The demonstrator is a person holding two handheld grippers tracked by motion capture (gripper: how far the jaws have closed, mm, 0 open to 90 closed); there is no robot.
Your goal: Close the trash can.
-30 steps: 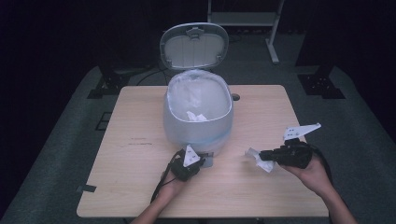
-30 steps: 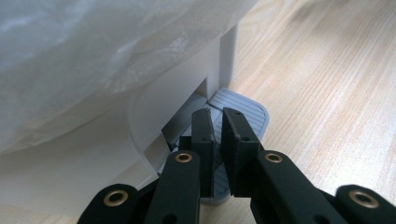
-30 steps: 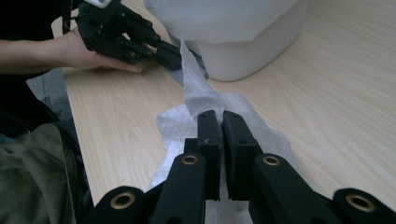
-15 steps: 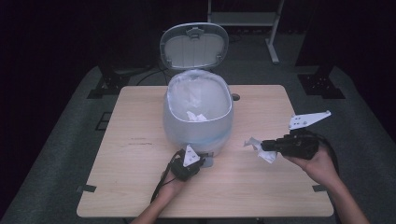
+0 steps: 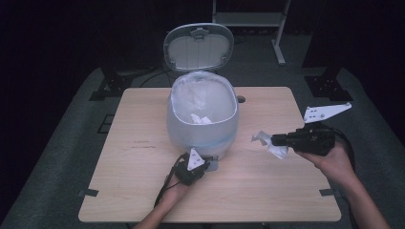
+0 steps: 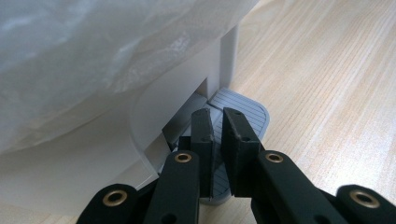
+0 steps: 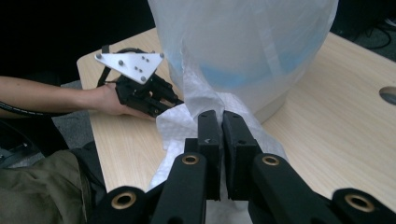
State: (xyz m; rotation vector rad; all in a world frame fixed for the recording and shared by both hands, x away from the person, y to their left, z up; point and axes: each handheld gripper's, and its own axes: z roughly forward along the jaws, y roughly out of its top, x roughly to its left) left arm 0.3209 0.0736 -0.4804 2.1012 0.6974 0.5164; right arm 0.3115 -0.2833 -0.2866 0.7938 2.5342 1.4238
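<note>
A white pedal bin (image 5: 203, 114) lined with a clear plastic bag stands mid-table, its lid (image 5: 198, 46) swung up. My left gripper (image 5: 206, 164) is shut with nothing between its jaws. Its tips rest on the grey foot pedal (image 6: 247, 112) at the bin's base, as the left gripper view (image 6: 217, 114) shows from close up. To the right of the bin, my right gripper (image 5: 274, 140) is shut on a crumpled white paper (image 5: 261, 139) and holds it above the table. In the right gripper view the paper (image 7: 187, 126) hangs around the shut jaws (image 7: 220, 116), facing the bin (image 7: 247, 42).
A crumpled white wad (image 5: 200, 119) lies inside the bin. The wooden table (image 5: 133, 157) has a round cable hole (image 5: 240, 99) behind the bin. A white stand (image 5: 248, 19) rises in the dark beyond the table.
My right gripper has risen with the paper in it, lifting it off the table. The left gripper has stayed on the pedal and the lid has stayed up.
</note>
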